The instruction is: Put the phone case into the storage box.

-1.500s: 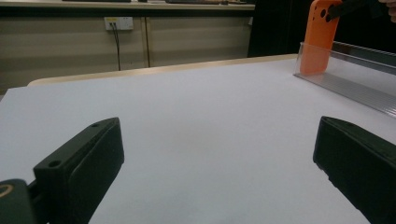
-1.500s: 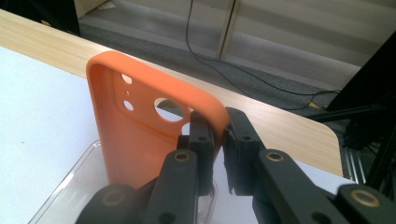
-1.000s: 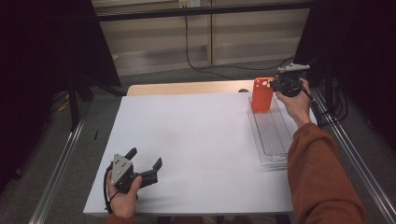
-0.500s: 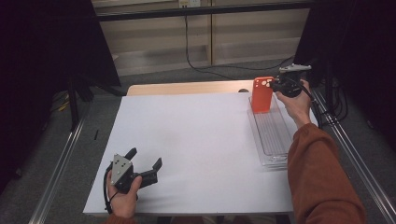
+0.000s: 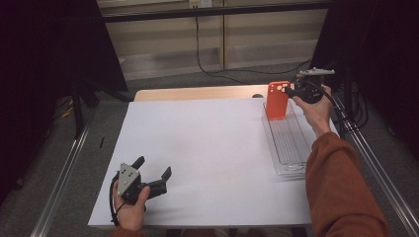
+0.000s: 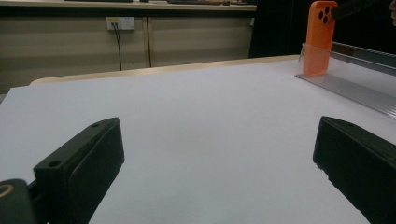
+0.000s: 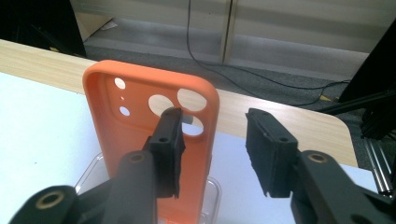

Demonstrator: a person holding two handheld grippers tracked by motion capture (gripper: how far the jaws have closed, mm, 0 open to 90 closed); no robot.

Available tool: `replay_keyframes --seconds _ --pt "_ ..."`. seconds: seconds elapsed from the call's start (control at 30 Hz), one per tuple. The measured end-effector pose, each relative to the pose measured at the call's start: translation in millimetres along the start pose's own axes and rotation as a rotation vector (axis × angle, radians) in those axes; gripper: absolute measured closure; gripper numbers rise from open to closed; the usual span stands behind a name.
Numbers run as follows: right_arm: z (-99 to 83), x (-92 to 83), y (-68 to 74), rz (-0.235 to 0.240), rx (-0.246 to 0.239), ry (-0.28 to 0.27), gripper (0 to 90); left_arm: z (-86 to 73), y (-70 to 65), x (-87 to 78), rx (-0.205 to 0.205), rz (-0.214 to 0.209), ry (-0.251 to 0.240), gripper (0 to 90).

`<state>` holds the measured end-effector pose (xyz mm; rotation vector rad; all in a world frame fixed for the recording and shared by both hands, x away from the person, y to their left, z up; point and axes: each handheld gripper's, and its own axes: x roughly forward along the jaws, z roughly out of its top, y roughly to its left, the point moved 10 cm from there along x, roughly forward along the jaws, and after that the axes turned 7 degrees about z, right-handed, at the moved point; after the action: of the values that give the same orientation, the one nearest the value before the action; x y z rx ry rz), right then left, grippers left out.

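Note:
An orange phone case (image 5: 278,100) (image 6: 320,37) (image 7: 116,130) stands upright at the far end of a clear plastic tray (image 5: 289,148) (image 6: 355,70) on the right of the table. My right gripper (image 5: 291,91) (image 7: 215,121) is level with the case's top, by its camera holes. Its jaws have just been opening; they stand apart on either side of the case's right edge, and the pads are not pressing on it. Near the table's front left, my left gripper (image 5: 154,166) (image 6: 218,126) rests low over the white sheet (image 5: 197,148), open, with nothing between its fingers.
The white sheet covers most of a wooden table (image 5: 197,93), whose bare edge shows at the back. Metal rails (image 5: 64,182) run along both sides. A black cable (image 5: 207,64) lies on the floor behind, in front of low wall panels.

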<state>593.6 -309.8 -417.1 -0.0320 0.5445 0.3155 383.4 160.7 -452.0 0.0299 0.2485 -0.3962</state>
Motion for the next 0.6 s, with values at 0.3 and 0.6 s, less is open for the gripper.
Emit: replay_keyframes --seconds 0.3,0.6 --pt "0.6 -3.3 0.0 0.014 0.044 -0.005 18.8 0.7 -1.0 1.7 0.005 -0.004 -0.001 1.9" --pt "0.4 -6.0 0.6 0.017 0.075 -0.038 9.1 0.8 -0.8 2.6 0.0 -0.01 0.0 1.9"
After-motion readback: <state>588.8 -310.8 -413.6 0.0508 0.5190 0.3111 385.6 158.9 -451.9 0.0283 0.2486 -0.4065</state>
